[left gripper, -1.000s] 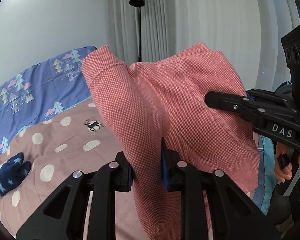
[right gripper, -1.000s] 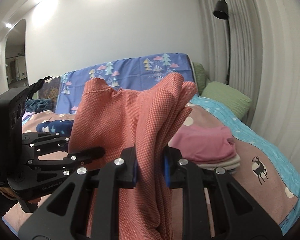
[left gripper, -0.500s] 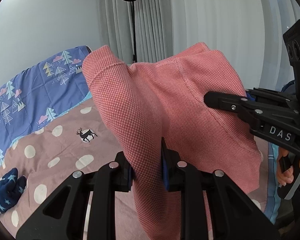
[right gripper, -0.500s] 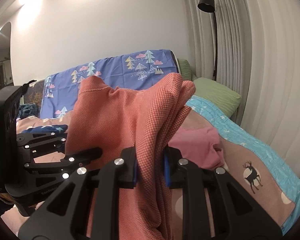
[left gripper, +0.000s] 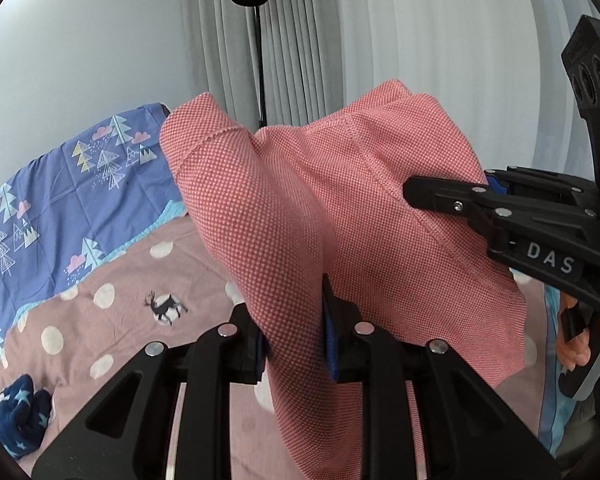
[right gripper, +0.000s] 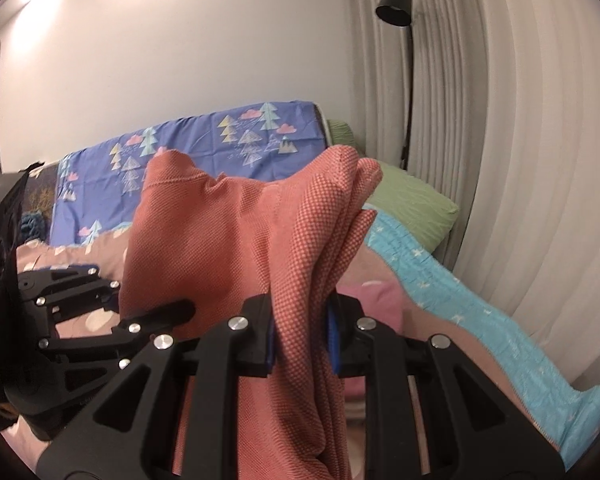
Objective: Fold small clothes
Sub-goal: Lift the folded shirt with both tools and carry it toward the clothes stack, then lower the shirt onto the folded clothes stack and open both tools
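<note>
A coral-red knit garment (left gripper: pixel 300 216) hangs in the air between both grippers, above the bed. My left gripper (left gripper: pixel 294 336) is shut on one edge of it. My right gripper (right gripper: pixel 302 338) is shut on another edge of the same garment (right gripper: pixel 236 248). The right gripper also shows at the right of the left wrist view (left gripper: pixel 452 196), and the left gripper at the left of the right wrist view (right gripper: pixel 140 312). The cloth's lower part drops below both views.
The bed has a pink dotted cover (left gripper: pixel 112 296) with a deer print. A dark blue star-print garment (left gripper: pixel 16 416) lies at lower left. A pink folded garment (right gripper: pixel 376 296), a green pillow (right gripper: pixel 412 204), a floor lamp (right gripper: pixel 396 8) and curtains stand behind.
Both grippers, still shut on the garment, have swung rightward across the bed; the background has shifted left in both views and the pink folded pile sits lower behind the cloth.
</note>
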Motion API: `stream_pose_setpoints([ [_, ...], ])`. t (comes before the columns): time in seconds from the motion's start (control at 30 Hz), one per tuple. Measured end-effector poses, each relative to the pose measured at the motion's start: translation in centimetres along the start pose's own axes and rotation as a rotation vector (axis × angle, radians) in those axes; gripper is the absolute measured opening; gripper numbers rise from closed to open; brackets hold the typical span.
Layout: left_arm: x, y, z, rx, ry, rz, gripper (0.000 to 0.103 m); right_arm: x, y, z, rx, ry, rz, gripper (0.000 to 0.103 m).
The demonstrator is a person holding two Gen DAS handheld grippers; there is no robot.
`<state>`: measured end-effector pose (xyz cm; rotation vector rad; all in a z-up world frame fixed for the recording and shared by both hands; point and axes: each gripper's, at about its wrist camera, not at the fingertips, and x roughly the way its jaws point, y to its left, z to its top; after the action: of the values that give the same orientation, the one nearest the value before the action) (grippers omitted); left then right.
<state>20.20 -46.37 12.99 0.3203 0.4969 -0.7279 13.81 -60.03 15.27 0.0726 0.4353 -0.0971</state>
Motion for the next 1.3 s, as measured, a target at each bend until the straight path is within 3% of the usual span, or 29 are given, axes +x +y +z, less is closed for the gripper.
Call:
stream_pose_setpoints([
  [0.2,3.2,0.7,3.4,-0.016,0.008,0.006,0.023,2.6,-2.0,2.7,0.036,-0.021,-0.047,0.019],
  [0.5,9.6,1.8,3.9,-0.001,0.056,0.055,0.025,8.9,-3.1,3.1,0.068,0.039,-0.073,0.02],
  [0.57,11.9,2.4,3.7,0.01,0.089,0.117,0.038,10.9,-3.6,2.7,0.066,0.051,-0.095,0.026],
  [0.63,13.5,3.0,2.7,0.002,0.112,0.213,0.055,13.8,-4.4,1.2,0.047,0.099,-0.196,0.066],
  [0.67,14.2,3.6,1.7,-0.018,0.129,0.233,0.059,14.8,-4.9,0.3,0.037,0.14,-0.244,0.067],
  [0.73,15.2,4.7,-0.8,-0.064,0.188,0.157,0.059,15.9,-6.0,-1.9,0.051,0.215,-0.276,0.057],
  [0.8,16.0,5.1,-2.9,-0.077,0.225,0.096,0.061,16.1,-7.0,-4.2,0.096,0.259,-0.226,0.054],
  [0.83,16.4,5.0,-3.9,-0.079,0.237,0.073,0.066,16.7,-7.2,-6.2,0.088,0.313,-0.22,0.053],
  [0.93,17.4,4.4,-6.5,-0.121,0.27,0.015,0.07,17.8,-7.3,-9.7,0.038,0.341,-0.266,0.055],
  [1.0,17.8,3.6,-7.6,-0.126,0.273,0.031,0.071,18.0,-7.8,-10.5,0.092,0.333,-0.269,0.056],
  [1.07,17.5,2.3,-8.4,-0.064,0.237,0.099,0.071,18.6,-7.8,-10.8,0.129,0.334,-0.286,0.063],
  [1.17,16.9,2.5,-8.2,-0.11,0.253,0.122,0.073,18.1,-7.1,-10.7,0.105,0.313,-0.357,0.067],
  [1.23,15.4,2.6,-7.7,-0.111,0.246,0.166,0.09,16.1,-6.6,-10.1,0.095,0.291,-0.375,0.068],
  [1.3,12.8,2.6,-7.3,-0.095,0.226,0.158,0.092,12.3,-6.6,-9.8,0.125,0.265,-0.36,0.074],
])
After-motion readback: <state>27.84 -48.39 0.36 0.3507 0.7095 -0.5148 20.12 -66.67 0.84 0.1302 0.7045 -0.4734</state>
